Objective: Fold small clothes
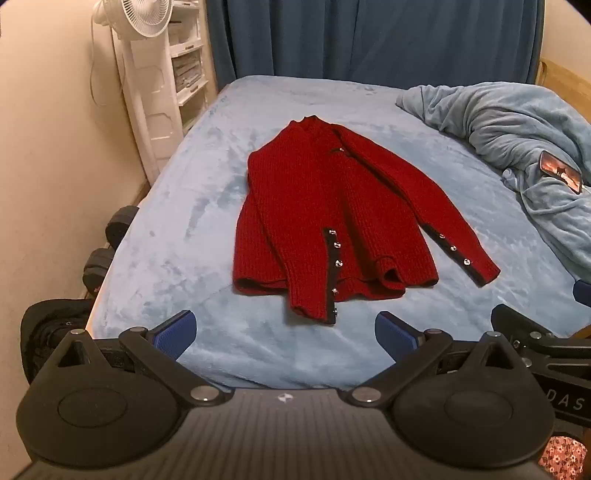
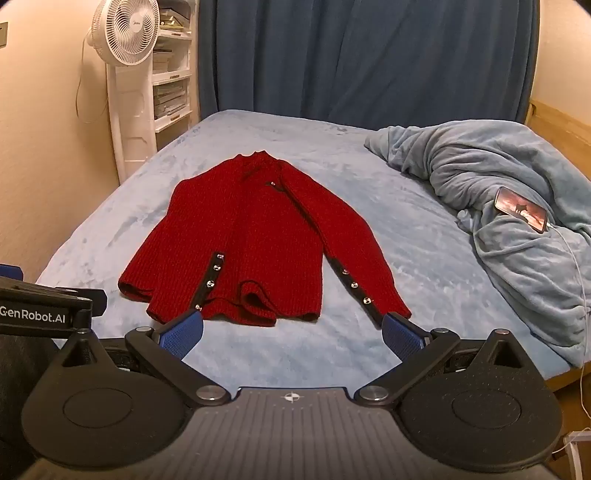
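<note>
- Clearly, the red cardigan [image 1: 325, 206] lies flat on the bed [image 1: 166, 236], front up and collar far, probably so spread for easy folding.
- One sleeve [image 1: 306, 254] crosses the body; the other sleeve [image 2: 354, 251] stretches outward.
- Left gripper [image 1: 284, 334] and right gripper [image 2: 293, 330] hover before the hem, jaws released and wide, grasping nothing.

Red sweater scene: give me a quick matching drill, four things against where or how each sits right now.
Things:
1. red sweater
2. phone
3. white fan
4. left gripper

Places or states:
A. lying on the rumpled blue blanket
B. standing beside the bed by the wall
C. spread flat on the blue bed sheet
D. jaws wide open, nothing between them

Pairs: 1-C, 2-A, 3-B, 4-D
</note>
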A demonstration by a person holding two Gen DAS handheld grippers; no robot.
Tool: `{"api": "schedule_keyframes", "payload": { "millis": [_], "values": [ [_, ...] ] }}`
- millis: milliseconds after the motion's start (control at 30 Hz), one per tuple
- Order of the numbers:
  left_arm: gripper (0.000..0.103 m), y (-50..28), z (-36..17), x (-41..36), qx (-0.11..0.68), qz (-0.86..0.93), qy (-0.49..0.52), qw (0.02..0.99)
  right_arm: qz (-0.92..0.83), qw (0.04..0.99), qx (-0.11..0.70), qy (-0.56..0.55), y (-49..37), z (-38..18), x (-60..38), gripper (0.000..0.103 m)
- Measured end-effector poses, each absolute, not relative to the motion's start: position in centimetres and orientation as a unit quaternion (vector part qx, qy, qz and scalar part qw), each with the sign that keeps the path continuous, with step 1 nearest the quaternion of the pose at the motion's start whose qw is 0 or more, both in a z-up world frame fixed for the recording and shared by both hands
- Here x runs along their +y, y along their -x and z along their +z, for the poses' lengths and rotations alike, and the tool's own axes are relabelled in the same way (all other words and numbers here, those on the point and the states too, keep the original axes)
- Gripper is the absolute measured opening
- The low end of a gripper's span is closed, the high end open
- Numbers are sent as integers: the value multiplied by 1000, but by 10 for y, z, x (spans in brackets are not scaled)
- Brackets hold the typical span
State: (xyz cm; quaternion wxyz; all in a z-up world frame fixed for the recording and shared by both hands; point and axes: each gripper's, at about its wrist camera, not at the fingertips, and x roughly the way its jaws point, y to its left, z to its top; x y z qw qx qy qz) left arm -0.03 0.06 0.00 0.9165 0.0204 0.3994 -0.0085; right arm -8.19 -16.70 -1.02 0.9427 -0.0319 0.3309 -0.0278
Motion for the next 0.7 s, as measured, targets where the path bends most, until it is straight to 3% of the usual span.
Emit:
{"api": "schedule_keyframes", "payload": {
  "millis": [700],
  "values": [
    [103, 0, -2, -1, 401, -6, -27, 915, -26, 944, 327, 41, 79, -11, -165, 102]
  ]
}}
